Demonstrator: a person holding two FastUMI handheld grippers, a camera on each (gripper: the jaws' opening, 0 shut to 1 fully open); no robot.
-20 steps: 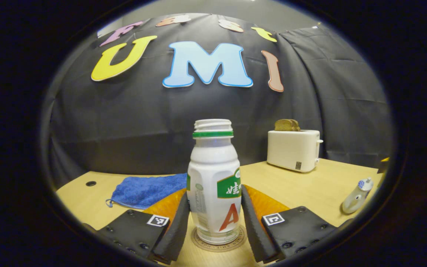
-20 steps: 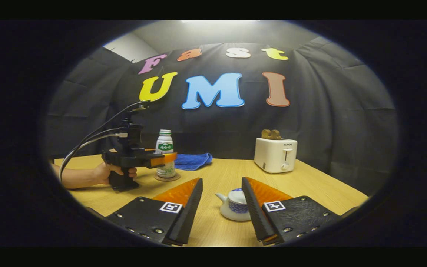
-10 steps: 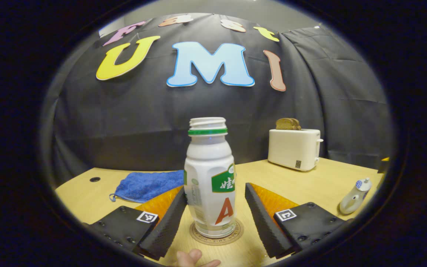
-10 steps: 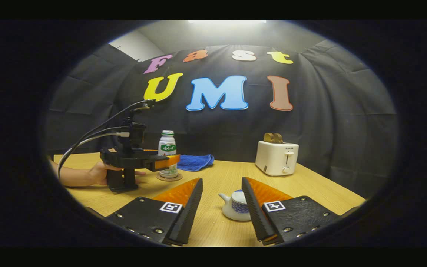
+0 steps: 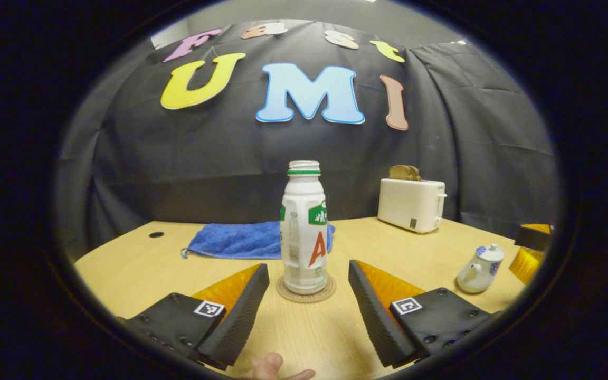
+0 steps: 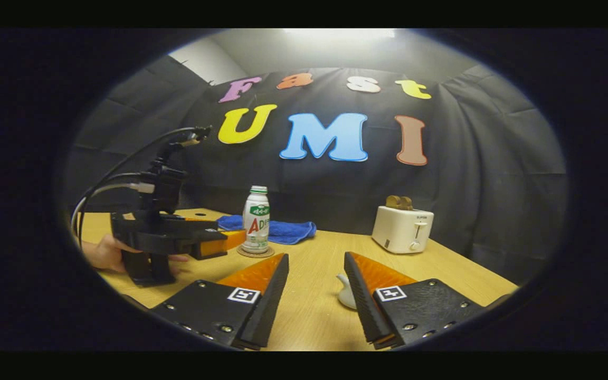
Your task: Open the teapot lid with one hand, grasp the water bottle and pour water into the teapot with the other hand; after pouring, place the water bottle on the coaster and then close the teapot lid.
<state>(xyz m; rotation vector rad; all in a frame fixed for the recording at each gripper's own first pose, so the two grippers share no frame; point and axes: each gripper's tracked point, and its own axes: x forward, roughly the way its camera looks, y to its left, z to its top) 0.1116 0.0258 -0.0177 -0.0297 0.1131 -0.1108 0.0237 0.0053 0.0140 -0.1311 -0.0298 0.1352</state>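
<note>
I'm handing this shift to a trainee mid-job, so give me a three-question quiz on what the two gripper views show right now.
1. True or false: the white plastic water bottle with the green neck ring stands on the round cork coaster.
2. The left gripper is: A) shut on the bottle, B) open and apart from it, C) holding the lid.
3. Fill in: behind the bottle lies a blue ____.

Key: 1 true. 2 B. 3 towel. For context, the white and blue ceramic teapot has its lid on, and the right gripper is open.
</note>
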